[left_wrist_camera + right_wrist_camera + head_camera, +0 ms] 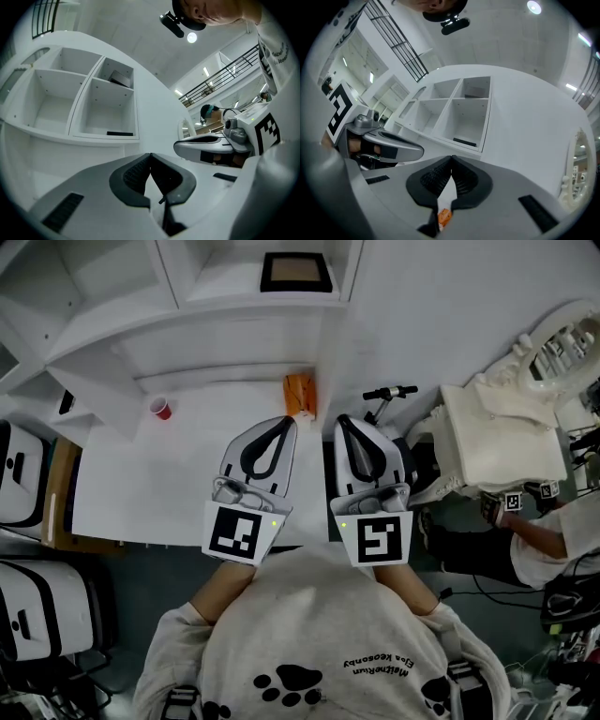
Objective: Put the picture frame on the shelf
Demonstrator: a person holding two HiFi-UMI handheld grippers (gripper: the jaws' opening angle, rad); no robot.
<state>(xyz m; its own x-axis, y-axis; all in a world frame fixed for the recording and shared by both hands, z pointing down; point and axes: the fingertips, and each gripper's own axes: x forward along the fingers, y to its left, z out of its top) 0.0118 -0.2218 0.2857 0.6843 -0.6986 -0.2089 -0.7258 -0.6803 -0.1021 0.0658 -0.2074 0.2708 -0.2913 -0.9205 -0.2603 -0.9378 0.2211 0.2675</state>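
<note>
The fingers (133, 176) of my left gripper (150, 154) are clenched tip to tip with nothing between them. The fingers (433, 180) of my right gripper (451, 158) are clenched and empty in the same way.

Only the right gripper view shows, through the small gap under its fingers, an orange thing (444, 216). In the head view this orange thing (300, 395) stands on the tabletop (187, 474), just ahead of both tips.

The frame (295, 272) lies flat in a compartment of the shelf (216, 304). From above I see its dark border and brown middle. Both gripper views give it only edge-on, as a dark strip (120, 133) (465, 141) on the compartment floor.

The red cup (161, 409) appears in the head view alone, to the left on the tabletop.

My left gripper (284, 423) and right gripper (345, 420) are side by side, close but apart. Both point toward the shelf, with their marker cubes over the near edge of the tabletop.
</note>
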